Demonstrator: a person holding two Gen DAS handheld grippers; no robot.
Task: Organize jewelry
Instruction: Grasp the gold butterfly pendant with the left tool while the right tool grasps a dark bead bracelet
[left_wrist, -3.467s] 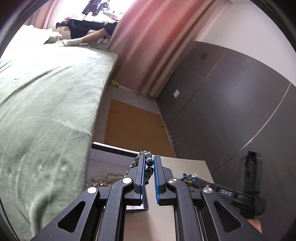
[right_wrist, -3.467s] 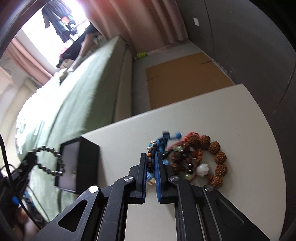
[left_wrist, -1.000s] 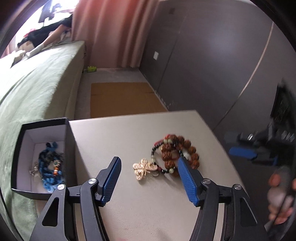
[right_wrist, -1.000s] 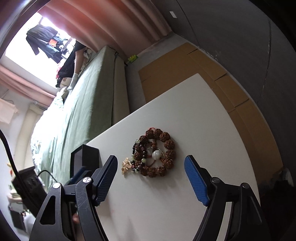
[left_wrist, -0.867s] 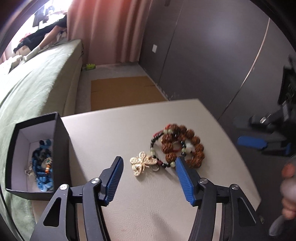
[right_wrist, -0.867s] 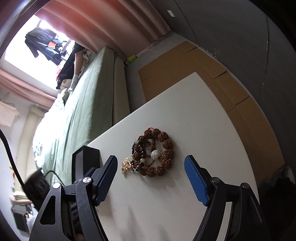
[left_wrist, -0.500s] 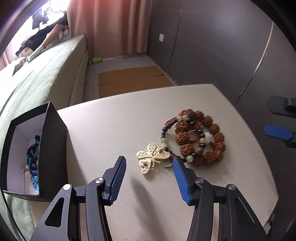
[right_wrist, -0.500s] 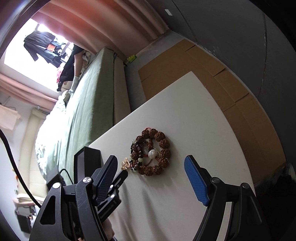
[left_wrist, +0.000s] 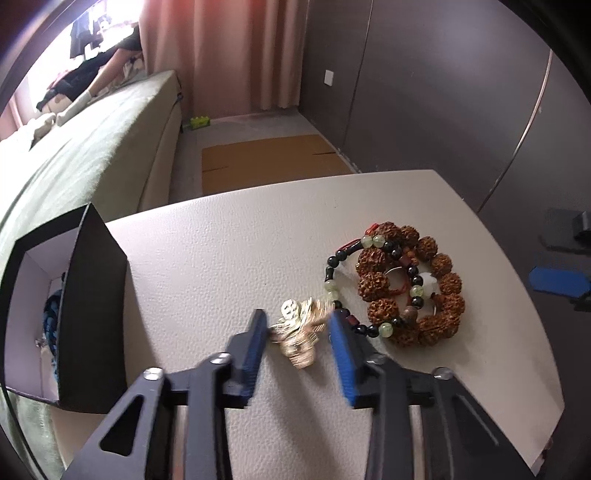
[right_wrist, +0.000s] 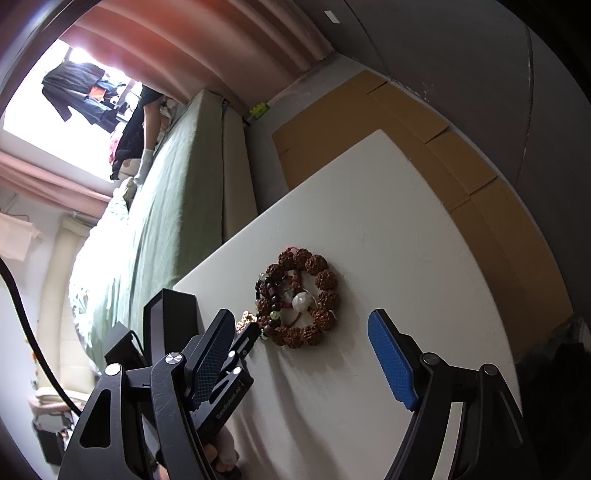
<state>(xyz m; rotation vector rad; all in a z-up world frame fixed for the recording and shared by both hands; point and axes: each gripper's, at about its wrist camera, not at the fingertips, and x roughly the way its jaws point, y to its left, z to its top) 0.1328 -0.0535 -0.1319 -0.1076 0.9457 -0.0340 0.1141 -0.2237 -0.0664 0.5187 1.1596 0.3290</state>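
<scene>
Though not yet clamped, narrowed since half a second ago: left gripper (left_wrist: 296, 321) down at the table (left_wrist: 221, 251), blue ribbed pads now flanking the gold brooch (left_wrist: 299, 334) on either side instead of standing wide of it. Contact between pads and brooch impossible to judge through the motion blur. Brooch itself seemingly nudged and turned from its earlier lie, still on the tabletop, just left of the bead pile. Right gripper (right_wrist: 301, 321) unchanged from before, spread wide, holding nothing, raised above the table and framing the pile from the near side.

Tabletop pale, with a fine pebbled leather-like grain and a rounded corner. Brooch bright metal, winged like a butterfly. Brown bracelet (left_wrist: 373, 258) of big, knobbly, seed-like beads in a rough ring. Slimmer strand (left_wrist: 334, 264) of glossy black beads and translucent pale green ones, looped across and over it. One milky white bead (left_wrist: 428, 286) and some red cord inside the ring. Black box (left_wrist: 92, 295) matte, square-cornered, white-lined, at the left table edge, with blue beading (left_wrist: 51, 317) inside.

By count: one brooch, one box, two grippers, at least two bracelets, the tangle too tight for a surer figure.
</scene>
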